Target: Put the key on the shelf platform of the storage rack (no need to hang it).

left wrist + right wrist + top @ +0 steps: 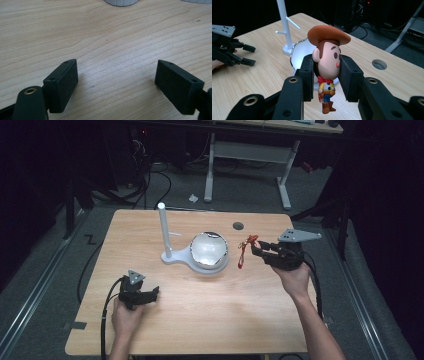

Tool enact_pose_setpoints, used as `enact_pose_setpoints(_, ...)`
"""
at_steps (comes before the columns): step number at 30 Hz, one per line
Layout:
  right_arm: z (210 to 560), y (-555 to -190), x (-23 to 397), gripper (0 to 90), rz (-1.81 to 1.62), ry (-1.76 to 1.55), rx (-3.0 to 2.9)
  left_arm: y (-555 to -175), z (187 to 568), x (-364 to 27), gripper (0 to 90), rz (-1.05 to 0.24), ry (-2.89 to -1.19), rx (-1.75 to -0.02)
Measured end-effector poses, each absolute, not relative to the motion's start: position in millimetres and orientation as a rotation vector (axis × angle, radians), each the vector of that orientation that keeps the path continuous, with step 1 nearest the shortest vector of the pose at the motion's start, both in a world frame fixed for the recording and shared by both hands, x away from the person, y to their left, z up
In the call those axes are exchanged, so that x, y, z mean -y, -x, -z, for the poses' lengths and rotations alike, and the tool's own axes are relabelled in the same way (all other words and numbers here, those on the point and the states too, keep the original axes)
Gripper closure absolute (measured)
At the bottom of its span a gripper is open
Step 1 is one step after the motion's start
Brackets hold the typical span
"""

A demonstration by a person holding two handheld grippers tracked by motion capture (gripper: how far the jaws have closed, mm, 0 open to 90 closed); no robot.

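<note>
Right hand-held gripper [326, 75] raised above tabletop [200, 320] near right edge, level, clamped on cowboy figure [327, 62] head. Left hand-held gripper [116, 82] low by near-left corner, jaws wide, empty.

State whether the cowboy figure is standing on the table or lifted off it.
Lifted: the right gripper clamps the cowboy figure's head, boots hanging above the table.

A white stand [165, 232] with a thin upright pole and small side pegs sits on the wooden worktop [200, 320]. A round mirror [209, 249] rests on its base. A round cable hole [238, 225] is near the far edge.
</note>
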State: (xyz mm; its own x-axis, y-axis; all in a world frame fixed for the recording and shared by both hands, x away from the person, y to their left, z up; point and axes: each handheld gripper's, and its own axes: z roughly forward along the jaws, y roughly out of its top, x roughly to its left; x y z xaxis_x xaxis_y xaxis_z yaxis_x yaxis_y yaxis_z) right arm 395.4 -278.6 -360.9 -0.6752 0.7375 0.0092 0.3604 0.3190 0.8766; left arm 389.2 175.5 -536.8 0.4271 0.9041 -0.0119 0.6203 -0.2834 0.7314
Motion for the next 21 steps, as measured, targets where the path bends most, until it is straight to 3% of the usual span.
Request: enact_pose_setpoints(21,341.0,-412.1,242.2,66.8,-1.374,-0.878,-2.242,-389.1,536.8,-175.6,19.0,-0.544,-2.014,-1.283)
